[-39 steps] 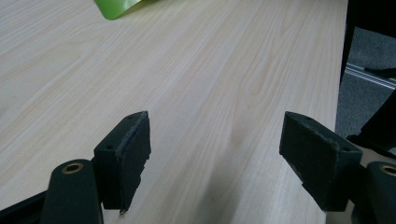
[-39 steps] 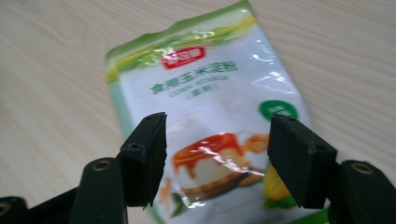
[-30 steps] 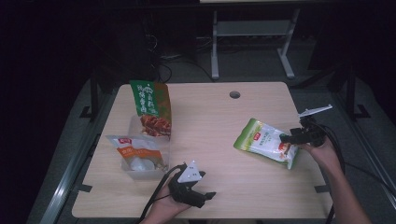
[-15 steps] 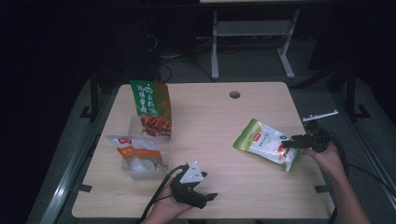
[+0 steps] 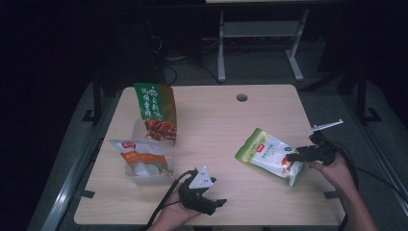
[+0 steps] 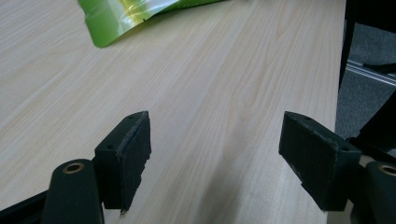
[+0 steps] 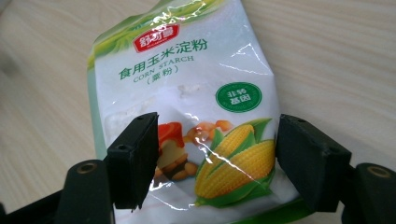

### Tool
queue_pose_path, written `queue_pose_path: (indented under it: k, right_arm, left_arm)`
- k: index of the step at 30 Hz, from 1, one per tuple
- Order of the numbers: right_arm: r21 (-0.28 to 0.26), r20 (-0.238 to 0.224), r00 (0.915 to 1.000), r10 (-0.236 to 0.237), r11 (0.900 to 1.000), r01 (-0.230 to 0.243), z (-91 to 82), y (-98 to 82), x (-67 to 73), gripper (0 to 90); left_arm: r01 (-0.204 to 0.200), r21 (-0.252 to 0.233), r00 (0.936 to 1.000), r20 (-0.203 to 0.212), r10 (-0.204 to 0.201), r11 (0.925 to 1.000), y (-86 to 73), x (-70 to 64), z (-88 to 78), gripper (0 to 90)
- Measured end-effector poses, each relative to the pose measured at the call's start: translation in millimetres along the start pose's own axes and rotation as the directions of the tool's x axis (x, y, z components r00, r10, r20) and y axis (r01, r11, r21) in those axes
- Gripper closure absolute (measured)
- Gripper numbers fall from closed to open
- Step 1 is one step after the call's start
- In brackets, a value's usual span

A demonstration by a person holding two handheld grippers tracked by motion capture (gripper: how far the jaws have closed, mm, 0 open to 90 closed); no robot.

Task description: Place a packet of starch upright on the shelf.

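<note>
At the table's right edge, the right gripper [image 5: 294, 156] has come lower onto the starch bag [image 5: 267, 155] — jaws wide around it, probably before a grasp; the left gripper [image 5: 211, 195] rests wide, empty.

A dim lab or office workspace is suggested by a light wooden desk [image 5: 211, 120] with a cable hole [image 5: 241, 97], floor cables [image 5: 173, 57] and a metal stand [image 5: 260, 33].
</note>
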State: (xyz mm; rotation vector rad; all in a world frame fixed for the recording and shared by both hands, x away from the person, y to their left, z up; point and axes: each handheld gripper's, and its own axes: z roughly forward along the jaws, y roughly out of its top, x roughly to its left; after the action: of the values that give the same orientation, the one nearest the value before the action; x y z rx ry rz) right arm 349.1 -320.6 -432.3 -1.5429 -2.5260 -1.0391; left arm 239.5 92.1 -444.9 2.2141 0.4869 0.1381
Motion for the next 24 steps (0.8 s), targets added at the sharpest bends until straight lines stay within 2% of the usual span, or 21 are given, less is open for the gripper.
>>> queue_pose_path:
  k: [6,12,19,20,24]
  right_arm:
    - [0.026,-0.038,0.9988,-0.03,0.999,0.031,-0.1,-4.9,10.3,29.9]
    - [0.058,-0.055,0.9976,-0.042,0.997,0.045,0.7,-6.7,23.4,29.4]
    - [0.092,-0.09,0.9904,-0.105,0.989,0.113,6.7,-4.4,42.2,31.8]
    - [0.087,-0.09,0.9888,-0.119,0.988,0.127,7.2,-3.3,43.2,32.6]
    - [0.043,-0.087,0.988,-0.128,0.99,0.132,8.4,4.4,39.6,37.9]
  left_arm:
    - [0.0,-0.003,1.0,0.002,0.0,1.0,1.0,-1.2,2.6,25.5]
    - [-0.004,-0.003,1.0,0.001,0.004,1.0,2.3,-1.5,3.0,26.1]
    - [-0.001,0.005,1.0,0.004,0.001,1.0,4.3,-0.2,6.0,32.7]
    - [-0.002,0.01,1.0,0.005,0.002,1.0,4.5,0.3,6.7,33.7]
    - [0.001,0.007,1.0,0.009,-0.001,1.0,6.0,1.3,8.6,39.5]
